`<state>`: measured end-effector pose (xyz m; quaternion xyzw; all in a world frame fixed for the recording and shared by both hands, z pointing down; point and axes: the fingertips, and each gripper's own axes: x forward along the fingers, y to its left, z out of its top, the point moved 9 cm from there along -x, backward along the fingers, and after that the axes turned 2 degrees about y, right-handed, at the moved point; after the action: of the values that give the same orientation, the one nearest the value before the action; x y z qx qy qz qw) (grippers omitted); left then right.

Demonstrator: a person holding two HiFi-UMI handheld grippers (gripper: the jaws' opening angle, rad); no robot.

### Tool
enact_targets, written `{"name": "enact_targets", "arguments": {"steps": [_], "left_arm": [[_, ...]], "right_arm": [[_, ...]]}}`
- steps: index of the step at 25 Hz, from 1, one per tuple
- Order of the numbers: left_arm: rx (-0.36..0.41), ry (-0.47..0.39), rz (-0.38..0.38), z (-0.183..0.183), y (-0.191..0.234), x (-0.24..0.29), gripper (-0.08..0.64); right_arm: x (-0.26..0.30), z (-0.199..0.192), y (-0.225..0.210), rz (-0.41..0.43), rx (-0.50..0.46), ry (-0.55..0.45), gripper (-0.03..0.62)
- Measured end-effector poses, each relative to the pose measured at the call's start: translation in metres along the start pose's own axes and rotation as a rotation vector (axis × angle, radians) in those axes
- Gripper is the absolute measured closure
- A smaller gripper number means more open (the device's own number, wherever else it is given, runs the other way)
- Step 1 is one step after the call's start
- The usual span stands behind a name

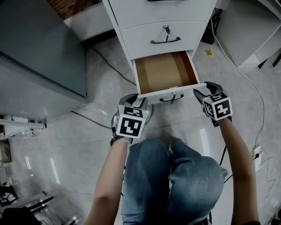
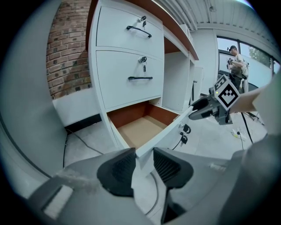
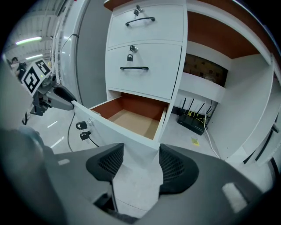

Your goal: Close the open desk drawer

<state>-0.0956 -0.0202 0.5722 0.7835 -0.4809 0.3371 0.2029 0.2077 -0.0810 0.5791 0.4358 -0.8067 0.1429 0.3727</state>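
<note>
The white, brown-floored bottom drawer [image 1: 163, 70] is seen pulled out. Its front corners are straddled by the half-open left claw [image 2: 143, 165] and the wide right claw [image 3: 137, 165]. Closing is not yet begun.

Office — white desk [image 1: 131, 13], router [image 3: 191, 123] (cabled)

A: Lighting?
B: Even, cool, indoor. Glare streaks on the floor [image 1: 66, 154] in the head view. Daylight nearly blows out the window [image 2: 263, 66] in the left gripper view.
A: Optics?
B: Both gripper views are fisheye: dark corners, straight edges bow, near foreground soft. Drawer [image 1: 163, 72] interior is well lit, with faint shadows.
</note>
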Motion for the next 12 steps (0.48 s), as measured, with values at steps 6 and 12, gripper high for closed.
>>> {"name": "enact_targets", "arguments": {"steps": [6,12], "left_arm": [[-0.004,-0.019,0.000,0.0021,0.0002,0.0012,0.423],[-0.027,-0.021,-0.004,0.0008,-0.0011,0.0004,0.420]], "right_arm": [[-0.0011,-0.0016,0.0007,-0.013,0.025,-0.020,0.339],[-0.0008,-0.0055,0.0002,-0.037,0.097,-0.062,0.345]]}}
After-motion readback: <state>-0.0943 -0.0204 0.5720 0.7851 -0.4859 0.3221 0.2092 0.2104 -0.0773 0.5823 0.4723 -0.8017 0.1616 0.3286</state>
